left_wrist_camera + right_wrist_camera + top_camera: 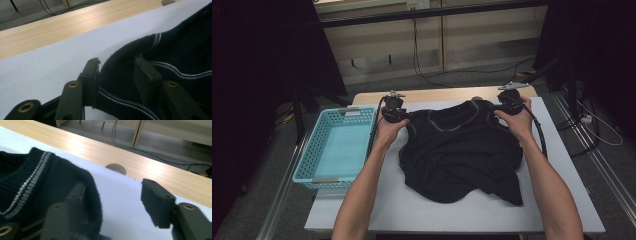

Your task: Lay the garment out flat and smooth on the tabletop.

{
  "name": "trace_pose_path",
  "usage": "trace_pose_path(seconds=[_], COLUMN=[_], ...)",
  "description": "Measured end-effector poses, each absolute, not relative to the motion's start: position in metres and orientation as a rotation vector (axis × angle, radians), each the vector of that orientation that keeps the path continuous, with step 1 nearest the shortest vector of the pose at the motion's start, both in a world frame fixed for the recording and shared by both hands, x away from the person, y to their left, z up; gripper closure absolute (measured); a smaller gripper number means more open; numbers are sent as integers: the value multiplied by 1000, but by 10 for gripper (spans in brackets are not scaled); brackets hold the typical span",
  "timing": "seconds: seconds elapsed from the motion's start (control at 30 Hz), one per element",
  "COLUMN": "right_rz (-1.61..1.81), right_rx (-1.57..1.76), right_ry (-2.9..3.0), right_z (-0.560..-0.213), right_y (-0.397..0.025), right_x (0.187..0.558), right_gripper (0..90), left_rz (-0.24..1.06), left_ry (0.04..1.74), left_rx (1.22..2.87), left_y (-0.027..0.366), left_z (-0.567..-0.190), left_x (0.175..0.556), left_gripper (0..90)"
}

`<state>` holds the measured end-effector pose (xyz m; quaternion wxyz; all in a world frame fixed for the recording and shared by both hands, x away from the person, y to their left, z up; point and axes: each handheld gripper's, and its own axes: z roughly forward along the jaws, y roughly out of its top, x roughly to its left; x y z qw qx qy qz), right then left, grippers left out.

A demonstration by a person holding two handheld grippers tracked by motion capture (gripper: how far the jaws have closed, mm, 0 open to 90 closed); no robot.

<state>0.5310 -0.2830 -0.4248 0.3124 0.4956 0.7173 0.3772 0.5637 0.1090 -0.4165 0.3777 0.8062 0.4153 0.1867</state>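
Both grippers sit at the far edge of the black sweater (459, 152), one at each shoulder. Left gripper (118, 71): jaws part open, sweater's shoulder edge lying between them, knit touching the left jaw, not clamped. Right gripper (117, 200): jaws wide open, sweater edge draped over its left jaw, right jaw over bare white table cover (120, 192), nothing held. High view shows the same grippers, left (394, 111) and right (510, 102), hands wrapped round them.

Sweater lies crumpled mid-table on the white cover, collar with pale stripes toward the far side, lower hem bunched toward the person. Blue basket (339, 150) just beside the table's left side, empty, apart from the sweater.

Step in hand looks like getting hold of both shoulders to spread or fold the garment. To do it well: close each pair of jaws on the shoulder seam, both layers in, not just the ribbed trim. Right gripper needs to shift inward so fabric sits between both jaws before closing. Grab at matching points either side of the collar, then lift level so the body hangs straight. Risk: thin bite slips off knit.
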Motion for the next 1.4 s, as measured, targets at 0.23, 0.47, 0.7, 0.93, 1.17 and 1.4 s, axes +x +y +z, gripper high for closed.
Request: trace_pose_path(seconds=[0.23,0.47,0.7,0.93,1.17,1.4], right_rz=[966,1066,1056,1073,1037,972], right_rx=[1320,1309,1285,1281,1239,1251], right_ry=[1886,1901,1926,1894,1930,2001], right_z=[-436,-422,-416,-421,-420,-438], right_y=[-280,-285,-289,-295,-297,-308], right_x=[537,527,515,496,472,444], right_gripper=[376,299,268,263,333,434], left_rz=[469,454,448,423,420,387], left_ry=[1058,1113,1173,1076,979,868], left_rx=[2131,2153,2108,2069,2073,2100], left_y=[102,107,119,116,112,112], left_z=[-431,-449,-443,-436,-429,-427], left_x=[562,562,560,548,518,481], left_gripper=[584,886,900,705,539,532])
